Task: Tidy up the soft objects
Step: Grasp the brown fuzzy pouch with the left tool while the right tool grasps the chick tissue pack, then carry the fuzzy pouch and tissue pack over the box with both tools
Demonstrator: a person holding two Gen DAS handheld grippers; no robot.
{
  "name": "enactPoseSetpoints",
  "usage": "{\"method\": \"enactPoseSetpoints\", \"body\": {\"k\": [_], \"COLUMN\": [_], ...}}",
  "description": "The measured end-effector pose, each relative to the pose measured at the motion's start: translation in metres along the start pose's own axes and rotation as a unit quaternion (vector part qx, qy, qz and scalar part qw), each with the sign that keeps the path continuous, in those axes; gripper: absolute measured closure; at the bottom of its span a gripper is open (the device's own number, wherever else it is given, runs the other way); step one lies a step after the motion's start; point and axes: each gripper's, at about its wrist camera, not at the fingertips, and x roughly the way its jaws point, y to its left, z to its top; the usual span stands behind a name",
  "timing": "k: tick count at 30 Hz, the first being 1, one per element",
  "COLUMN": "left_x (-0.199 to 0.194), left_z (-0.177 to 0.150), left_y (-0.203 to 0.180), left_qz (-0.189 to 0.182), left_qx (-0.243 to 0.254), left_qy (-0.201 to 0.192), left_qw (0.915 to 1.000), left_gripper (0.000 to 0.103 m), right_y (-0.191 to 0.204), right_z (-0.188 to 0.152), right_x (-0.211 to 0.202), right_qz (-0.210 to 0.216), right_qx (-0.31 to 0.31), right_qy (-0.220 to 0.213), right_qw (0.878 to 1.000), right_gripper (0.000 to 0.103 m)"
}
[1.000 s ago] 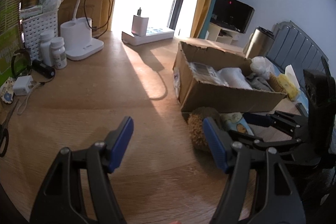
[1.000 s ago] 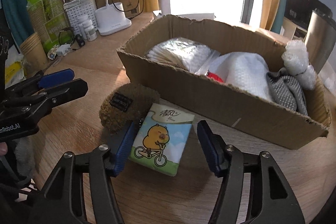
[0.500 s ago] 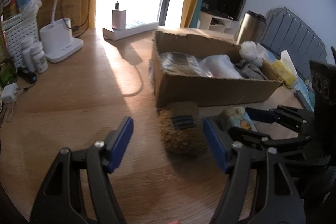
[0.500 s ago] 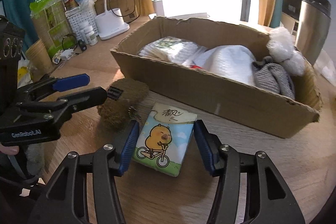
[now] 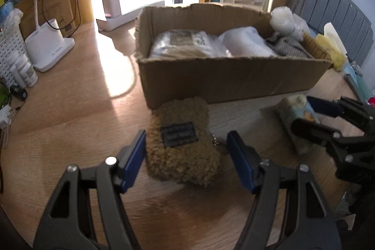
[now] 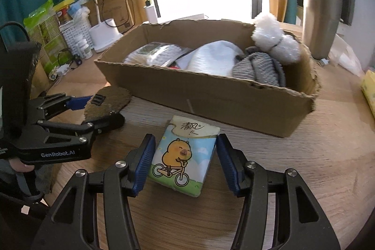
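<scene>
Left gripper [image 5: 186, 151]: hanging tilted down over the tabletop, blue pads spread, straddling the fuzzy brown pouch; the left pad is sitting just at the pouch's edge, the right pad is standing clear of it, so nothing is being pinched.
Right gripper [image 6: 185, 165]: hanging tilted down, pads spread around the tissue pack; narrow gaps are showing on both sides, so the pack is not being squeezed.
Fuzzy brown pouch [image 5: 181, 144]: lying flat on the tabletop just in front of the cardboard box's near wall, dark label facing up, a small bead chain trailing at its right edge.
Tissue pack [image 6: 184, 156]: lying flat on the tabletop near the box's front wall, cartoon animal on a bicycle facing up.
Cardboard box [image 6: 211, 97]: standing open on the tabletop, holding a clear plastic packet [image 6: 154, 53], a white bundle [image 6: 213, 57] and a grey knit item [image 6: 257, 69]; a white fluffy item [image 6: 274, 41] is resting at its far right corner.
Tabletop [image 5: 70, 109]: light wood, sunlit patch lying left of the box.
Desk lamp [image 5: 46, 48]: white, standing at the far left.
Steel tumbler [image 6: 321, 18]: standing upright beyond the box's right end.
</scene>
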Motion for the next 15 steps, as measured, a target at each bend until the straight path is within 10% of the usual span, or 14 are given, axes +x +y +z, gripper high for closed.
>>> {"method": "enactPoseSetpoints", "body": {"k": [4,15], "left_x": [0.001,-0.022], "left_z": [0.0,0.001], "left_y": [-0.002,-0.019], "left_qz": [0.006,-0.022], "left_qx": [0.003,0.024], "left_qy": [0.002,-0.017], "left_qw": [1.0,0.9993], "left_gripper": [0.05,0.054], "right_y": [-0.005,-0.003], "right_z": [-0.002,0.001], "right_x": [-0.003,-0.017], "right_qz": [-0.001,-0.005], "right_qx": [0.005,-0.006], "right_qy": [-0.004,-0.023], "right_qw": [1.0,1.0], "right_gripper": [0.046,0.05]}}
